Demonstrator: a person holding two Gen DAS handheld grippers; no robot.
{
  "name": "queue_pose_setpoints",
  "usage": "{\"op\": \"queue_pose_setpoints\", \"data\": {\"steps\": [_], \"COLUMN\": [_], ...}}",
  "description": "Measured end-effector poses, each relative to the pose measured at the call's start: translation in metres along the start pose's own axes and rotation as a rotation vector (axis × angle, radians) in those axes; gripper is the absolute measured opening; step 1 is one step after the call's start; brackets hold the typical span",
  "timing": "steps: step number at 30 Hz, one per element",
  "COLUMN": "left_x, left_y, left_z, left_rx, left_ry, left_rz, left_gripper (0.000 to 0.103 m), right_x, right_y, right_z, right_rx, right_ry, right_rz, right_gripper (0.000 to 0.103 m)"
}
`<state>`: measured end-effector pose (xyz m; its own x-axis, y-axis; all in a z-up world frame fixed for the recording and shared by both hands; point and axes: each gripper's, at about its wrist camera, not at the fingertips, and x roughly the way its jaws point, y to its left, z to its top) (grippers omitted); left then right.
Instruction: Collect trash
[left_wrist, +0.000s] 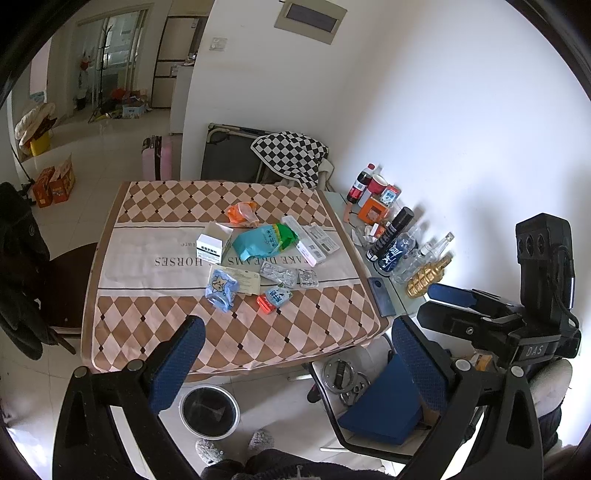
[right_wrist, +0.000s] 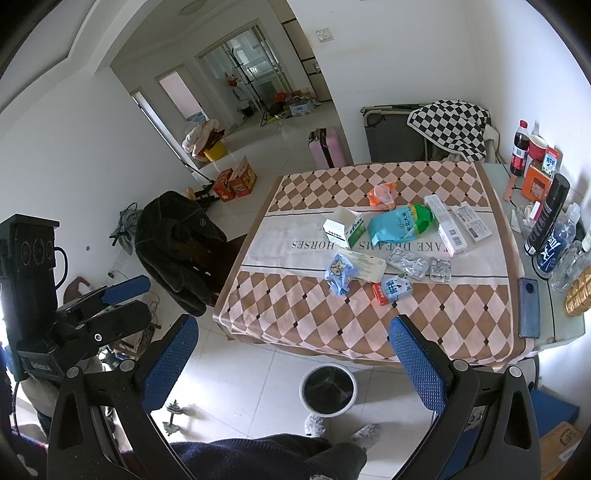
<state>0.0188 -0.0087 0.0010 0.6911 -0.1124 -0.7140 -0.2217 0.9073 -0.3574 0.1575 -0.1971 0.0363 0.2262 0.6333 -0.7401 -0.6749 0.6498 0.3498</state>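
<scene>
Trash lies on the checkered tablecloth: a teal-green bag, an orange wrapper, a white box, a blue star wrapper, foil blister packs, a small blue-red pack and long white boxes. A round bin with a black liner stands on the floor before the table. My left gripper is open and empty, above the table's near edge. My right gripper is open and empty, above the bin. The teal-green bag also shows in the right wrist view.
Bottles, a can and a red cup crowd the glass side table at the right, with a phone on its edge. A chair with a dark coat stands left of the table. A blue stool and dumbbell parts sit on the floor.
</scene>
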Motion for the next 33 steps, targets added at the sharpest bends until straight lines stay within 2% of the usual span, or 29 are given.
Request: {"op": "queue_pose_setpoints", "data": {"steps": [10, 11, 14, 15, 17, 22, 27, 31, 33], "left_x": [0.006, 0.007, 0.024, 0.036, 0.057, 0.139, 0.232, 0.307, 0.336], "left_y": [0.011, 0.016, 0.032, 0.04, 0.056, 0.107, 0.143, 0.155, 0.156], "left_z": [0.008, 0.008, 0.012, 0.014, 0.014, 0.011, 0.008, 0.004, 0.004], "left_rx": [0.009, 0.009, 0.013, 0.013, 0.002, -0.074, -0.179, -0.27, -0.279], "left_ry": [0.018, 0.016, 0.006, 0.006, 0.017, 0.132, 0.277, 0.391, 0.423], "left_rz": [-0.007, 0.007, 0.115, 0.18, 0.244, 0.355, 0.412, 0.438, 0.451], "left_gripper": [0.103, 0.103, 0.103, 0.103, 0.103, 0.103, 0.103, 0.102, 0.102], "right_x": [0.002, 0.004, 0.018, 0.024, 0.04, 0.093, 0.16, 0.228, 0.26], "right_y": [-0.001, 0.0, -0.003, -0.007, -0.019, -0.076, -0.149, -0.219, -0.252], "right_z": [0.0, 0.001, 0.002, 0.002, 0.002, 0.006, 0.023, 0.052, 0.069], "right_rx": [0.018, 0.034, 0.108, 0.139, 0.205, 0.344, 0.376, 0.366, 0.353], "right_ry": [-0.007, -0.014, -0.043, -0.05, -0.051, 0.011, 0.098, 0.19, 0.239], "right_rz": [-0.011, -0.027, -0.118, -0.152, -0.197, -0.265, -0.368, -0.411, -0.414], "right_gripper": [0.103, 0.103, 0.103, 0.103, 0.103, 0.103, 0.103, 0.103, 0.103]}}
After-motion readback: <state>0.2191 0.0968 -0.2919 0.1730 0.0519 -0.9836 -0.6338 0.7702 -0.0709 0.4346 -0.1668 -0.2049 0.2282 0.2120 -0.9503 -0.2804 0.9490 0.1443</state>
